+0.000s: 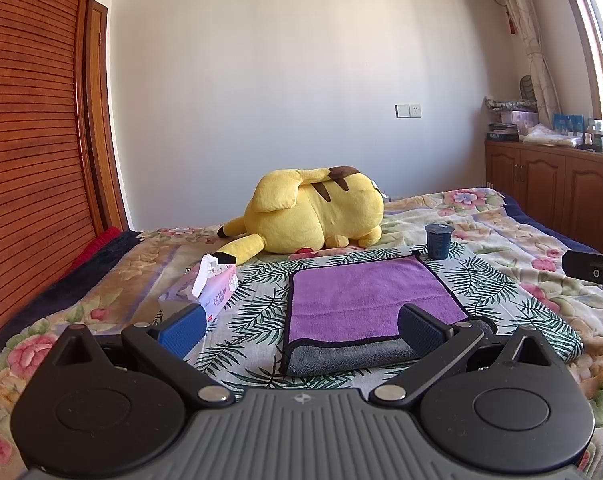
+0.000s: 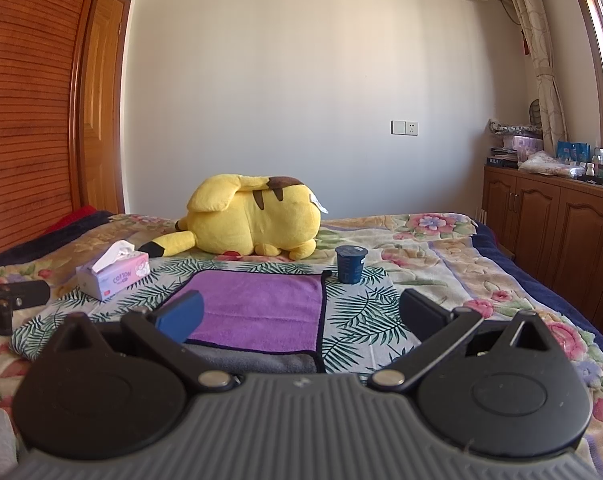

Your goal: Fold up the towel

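Observation:
A purple towel [image 1: 365, 300] with a dark border lies flat on the leaf-print cloth on the bed; its near edge is turned over and shows a grey underside [image 1: 341, 356]. It also shows in the right wrist view [image 2: 257, 304]. My left gripper [image 1: 301, 326] is open and empty, held above the towel's near edge, with one blue finger [image 1: 185, 328] and one black finger [image 1: 421, 330]. My right gripper [image 2: 301, 316] is open and empty above the towel's near right corner. Each gripper shows at the edge of the other's view [image 1: 593, 272], [image 2: 9, 304].
A yellow plush toy [image 1: 313, 212] lies beyond the towel. A pink tissue box [image 1: 213, 292] stands to the towel's left. A dark blue cup [image 1: 437, 242] stands at its far right corner. A wooden wardrobe [image 1: 29, 140] is left, wooden cabinets [image 1: 553, 196] right.

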A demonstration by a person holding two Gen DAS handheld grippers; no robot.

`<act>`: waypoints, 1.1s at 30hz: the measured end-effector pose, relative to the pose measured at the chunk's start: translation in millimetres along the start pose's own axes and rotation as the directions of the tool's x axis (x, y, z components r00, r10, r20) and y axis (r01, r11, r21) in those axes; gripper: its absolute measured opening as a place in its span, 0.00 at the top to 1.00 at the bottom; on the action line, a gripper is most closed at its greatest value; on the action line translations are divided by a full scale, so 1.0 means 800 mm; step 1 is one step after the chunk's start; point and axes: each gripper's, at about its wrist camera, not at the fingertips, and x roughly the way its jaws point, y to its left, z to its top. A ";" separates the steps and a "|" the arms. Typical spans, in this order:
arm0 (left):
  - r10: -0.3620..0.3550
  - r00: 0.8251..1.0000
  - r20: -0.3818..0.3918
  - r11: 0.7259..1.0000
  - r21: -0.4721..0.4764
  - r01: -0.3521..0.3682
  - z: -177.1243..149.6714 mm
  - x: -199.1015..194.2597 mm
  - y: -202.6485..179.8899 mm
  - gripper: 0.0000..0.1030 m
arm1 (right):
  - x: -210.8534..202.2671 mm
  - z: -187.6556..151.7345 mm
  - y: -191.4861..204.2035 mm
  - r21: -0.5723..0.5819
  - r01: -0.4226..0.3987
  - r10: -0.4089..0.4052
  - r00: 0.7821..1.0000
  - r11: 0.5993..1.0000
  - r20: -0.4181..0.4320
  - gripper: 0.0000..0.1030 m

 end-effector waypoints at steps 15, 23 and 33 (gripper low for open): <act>0.001 1.000 0.001 1.000 0.001 -0.001 0.000 0.000 0.000 0.16 | 0.000 0.001 0.000 0.001 0.000 0.000 1.000 1.000 -0.002 0.00; 0.001 1.000 0.001 1.000 0.001 -0.001 0.000 0.000 0.000 0.16 | 0.000 0.001 0.001 0.001 0.000 0.000 1.000 1.000 -0.001 0.00; -0.001 1.000 -0.002 1.000 0.002 0.001 -0.002 -0.002 0.002 0.16 | 0.002 0.000 -0.002 0.000 -0.001 0.001 1.000 1.000 -0.002 0.00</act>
